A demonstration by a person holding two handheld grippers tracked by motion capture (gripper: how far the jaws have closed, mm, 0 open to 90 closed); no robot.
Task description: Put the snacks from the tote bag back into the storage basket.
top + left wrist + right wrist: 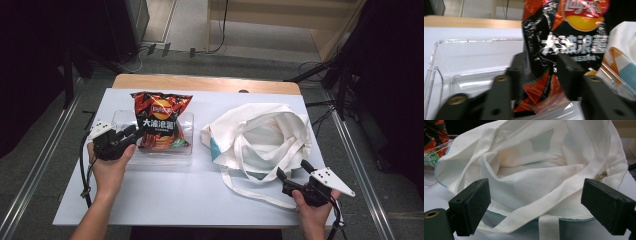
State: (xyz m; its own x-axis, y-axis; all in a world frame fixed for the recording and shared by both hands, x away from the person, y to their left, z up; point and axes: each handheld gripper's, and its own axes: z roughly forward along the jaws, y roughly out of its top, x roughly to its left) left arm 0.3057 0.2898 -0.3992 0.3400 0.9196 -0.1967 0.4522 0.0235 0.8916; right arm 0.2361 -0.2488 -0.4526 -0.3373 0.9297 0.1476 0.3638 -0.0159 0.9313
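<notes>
**Chip bag in clear tray, left jaws straddling its lower part**

The chip bag [160, 120] is standing upright in the clear plastic tray [120, 117], leaning toward the tray's right half. Its top edge is rising above the tray rim on the far side; its lower end is sitting inside the tray. The left half of the tray is lying bare.

The left gripper [131, 134] is reaching in from the tray's left side. In the left gripper view its jaws are standing partly open on either side of the bag's [564, 50] lower section; whether the pads are pressing the foil cannot be told from the blurred picture. The tray wall [439, 50] is curving close on the jaws' left.

The white tote bag [260, 135] is lying just right of the tray, its mouth gaping toward the near edge and its straps trailing onto the white table surface [165, 200]. The gap between tray and tote is narrow.

The right gripper [295, 172] is hovering at the tote's near rim. In the right gripper view its jaws are standing wide apart, gripping nothing, with the tote's rim and a strap [549, 205] lying between them. Open table is lying ahead of both hands along the near edge.
</notes>
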